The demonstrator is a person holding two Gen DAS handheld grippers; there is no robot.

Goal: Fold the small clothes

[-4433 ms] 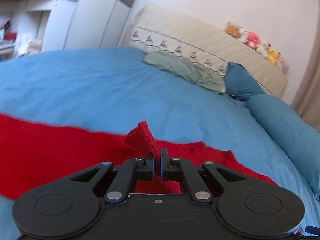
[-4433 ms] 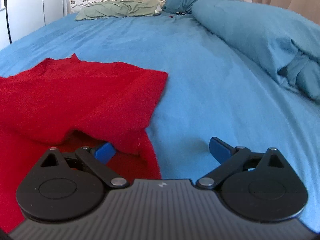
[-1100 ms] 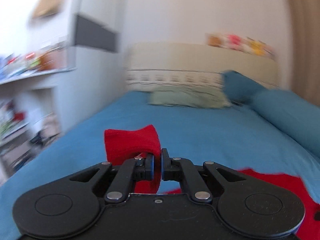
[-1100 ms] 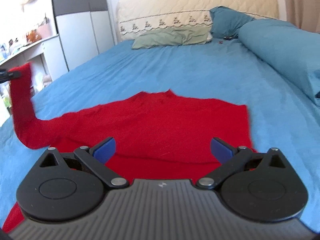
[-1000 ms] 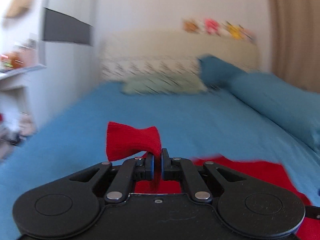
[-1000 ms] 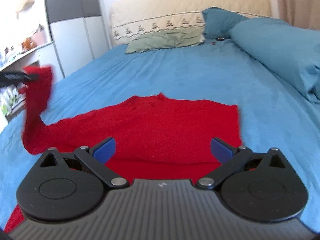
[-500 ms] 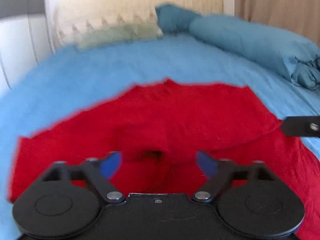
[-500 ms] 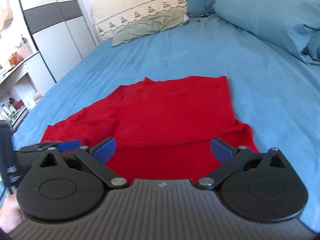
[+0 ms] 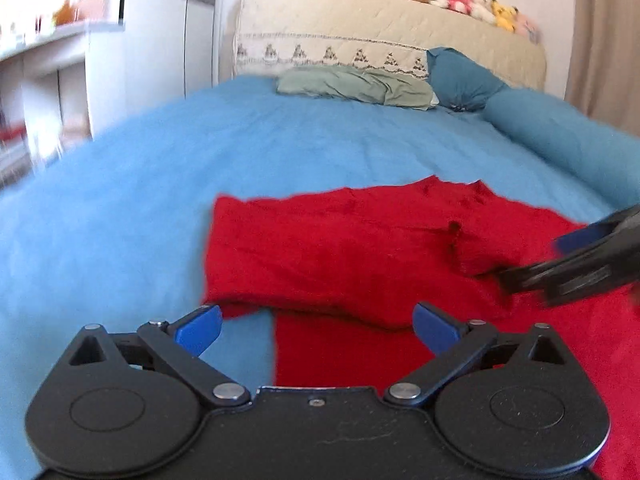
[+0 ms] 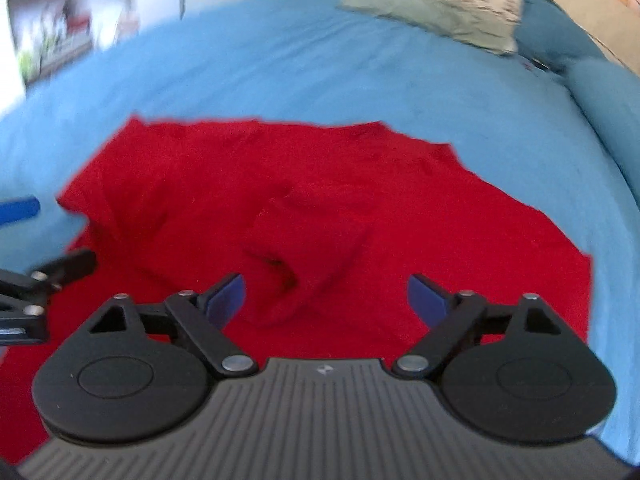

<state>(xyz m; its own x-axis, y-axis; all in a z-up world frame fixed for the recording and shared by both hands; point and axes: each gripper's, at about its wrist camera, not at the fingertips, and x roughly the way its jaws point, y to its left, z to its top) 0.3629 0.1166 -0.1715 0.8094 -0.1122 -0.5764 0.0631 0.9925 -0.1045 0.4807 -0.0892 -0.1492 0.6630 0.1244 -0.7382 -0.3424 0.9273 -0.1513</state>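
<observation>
A red garment (image 9: pixel 360 248) lies flat on the blue bedspread (image 9: pixel 160 168), with its left sleeve folded in across the body. It also fills the middle of the right wrist view (image 10: pixel 320 208). My left gripper (image 9: pixel 316 326) is open and empty, just above the garment's near left edge. My right gripper (image 10: pixel 326 296) is open and empty over the folded sleeve end. The right gripper shows blurred at the right edge of the left wrist view (image 9: pixel 584 256). The left gripper shows at the left edge of the right wrist view (image 10: pixel 28 240).
A green pillow (image 9: pixel 356 86), a dark blue pillow (image 9: pixel 460 80) and a rolled blue duvet (image 9: pixel 560 136) lie at the head and right side of the bed. A beige headboard (image 9: pixel 380 40) carries plush toys (image 9: pixel 464 0). White wardrobe and shelves (image 9: pixel 60 60) stand at the left.
My left gripper carried the red sleeve over the garment, opened and let it go. It has since drawn back to the left. My right gripper stayed open and moved in over the folded sleeve.
</observation>
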